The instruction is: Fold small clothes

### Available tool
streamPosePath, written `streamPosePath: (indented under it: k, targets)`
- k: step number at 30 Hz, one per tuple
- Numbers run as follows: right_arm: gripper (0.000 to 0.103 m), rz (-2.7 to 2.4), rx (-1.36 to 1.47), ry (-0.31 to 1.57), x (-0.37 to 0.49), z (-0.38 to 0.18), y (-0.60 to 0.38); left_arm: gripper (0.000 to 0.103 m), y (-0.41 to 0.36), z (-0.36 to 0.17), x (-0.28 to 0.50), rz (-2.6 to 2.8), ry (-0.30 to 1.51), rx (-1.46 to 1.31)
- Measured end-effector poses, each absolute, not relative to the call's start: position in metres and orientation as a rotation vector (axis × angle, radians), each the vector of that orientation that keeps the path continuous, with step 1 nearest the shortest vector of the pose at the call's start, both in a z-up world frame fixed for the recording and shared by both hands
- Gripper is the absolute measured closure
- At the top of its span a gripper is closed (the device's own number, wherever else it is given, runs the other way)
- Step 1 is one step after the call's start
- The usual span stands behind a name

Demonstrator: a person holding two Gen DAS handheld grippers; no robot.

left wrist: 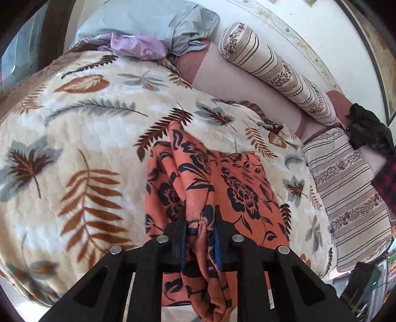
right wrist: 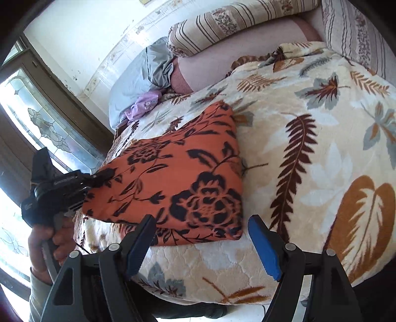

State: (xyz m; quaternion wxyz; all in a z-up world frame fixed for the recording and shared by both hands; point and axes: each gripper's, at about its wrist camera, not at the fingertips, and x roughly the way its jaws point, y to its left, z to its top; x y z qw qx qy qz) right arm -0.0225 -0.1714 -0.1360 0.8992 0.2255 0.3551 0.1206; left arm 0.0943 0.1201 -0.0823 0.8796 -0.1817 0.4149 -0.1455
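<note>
An orange garment with black flowers (left wrist: 222,183) lies on the leaf-print blanket (left wrist: 74,138). My left gripper (left wrist: 200,220) is shut on a bunched edge of it, and the cloth hangs down between the fingers. In the right wrist view the same garment (right wrist: 173,178) lies folded flat, with the left gripper (right wrist: 81,183) pinching its left corner. My right gripper (right wrist: 201,223) is open and empty, just in front of the garment's near edge, its blue pads (right wrist: 264,250) apart.
A grey cloth (left wrist: 158,22) and a lilac garment (left wrist: 138,44) lie at the far end of the bed. Striped bolsters (left wrist: 277,71) line the wall side. A dark garment (left wrist: 368,128) lies at the right. A window (right wrist: 37,119) is at the left.
</note>
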Motion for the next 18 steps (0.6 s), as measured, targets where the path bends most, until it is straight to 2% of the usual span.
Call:
streamPosePath:
  k: [3,4,9,11,14,15,16,18]
  targets:
    - [0.023,0.249,0.463,0.723,-0.015,-0.123,-0.172,0.083,0.120,-0.148,0.116,-0.263,1.072,-0.391]
    - [0.023,0.253,0.463,0.727,-0.011,-0.120,-0.171,0.081,0.124,-0.165,0.116,-0.272,1.069,-0.433]
    - [0.023,0.329,0.429,0.718,0.021,-0.089,-0.152,0.080,0.124,-0.160,0.109,-0.289,1.016,-0.421]
    - [0.015,0.421,0.489,0.716,0.039,-0.086,-0.144,0.080,0.124,-0.160,0.109,-0.291,1.013,-0.428]
    - [0.012,0.498,0.678,0.851,0.081,-0.131,-0.141,0.079,0.127,-0.159,0.110,-0.290,1.026,-0.436]
    - [0.012,0.469,0.751,0.935,0.093,-0.158,-0.144,0.075,0.131,-0.154,0.105,-0.278,1.029,-0.422]
    - [0.013,0.459,0.833,0.927,0.094,-0.174,-0.151,0.067,0.131,-0.143,0.101,-0.233,1.023,-0.392]
    - [0.013,0.492,0.839,0.868,0.085,-0.167,-0.153,0.057,0.134,-0.117,0.086,-0.171,0.950,-0.371]
